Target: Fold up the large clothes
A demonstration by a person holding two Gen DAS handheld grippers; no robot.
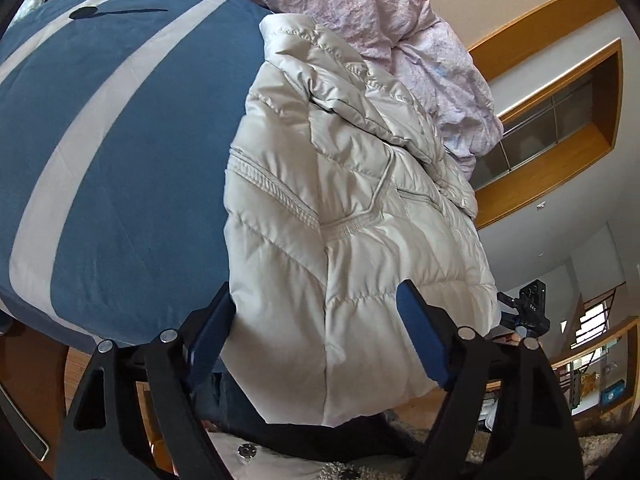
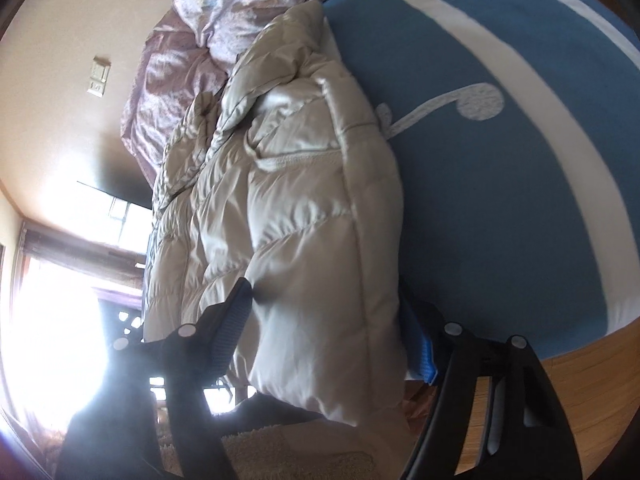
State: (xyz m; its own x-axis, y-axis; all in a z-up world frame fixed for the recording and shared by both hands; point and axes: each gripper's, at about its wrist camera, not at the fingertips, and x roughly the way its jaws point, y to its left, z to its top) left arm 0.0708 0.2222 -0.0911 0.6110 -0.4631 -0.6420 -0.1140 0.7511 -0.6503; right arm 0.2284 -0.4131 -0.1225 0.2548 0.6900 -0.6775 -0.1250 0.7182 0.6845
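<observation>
Your left tool (image 1: 316, 336) and right tool (image 2: 336, 328) each straddle the cream puffer jacket's (image 1: 352, 208) near hem on the bed (image 1: 120, 160); whether either grips it, you can't tell.

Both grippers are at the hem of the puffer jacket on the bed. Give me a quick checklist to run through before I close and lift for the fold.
1. Left gripper straddles the hem of the cream puffer jacket: ok, fabric sits between its blue pads.
2. Right gripper straddles the other hem corner: ok, one finger over the jacket, the other at its edge.
3. Pads pressing firmly on fabric: cannot tell in either view.
4. Jacket lying flat: not ok, the upper part is bunched against the pink quilt.
5. Room on the blue bedspread to fold onto: ok.
6. Hem hanging past the bed edge: ok.
</observation>
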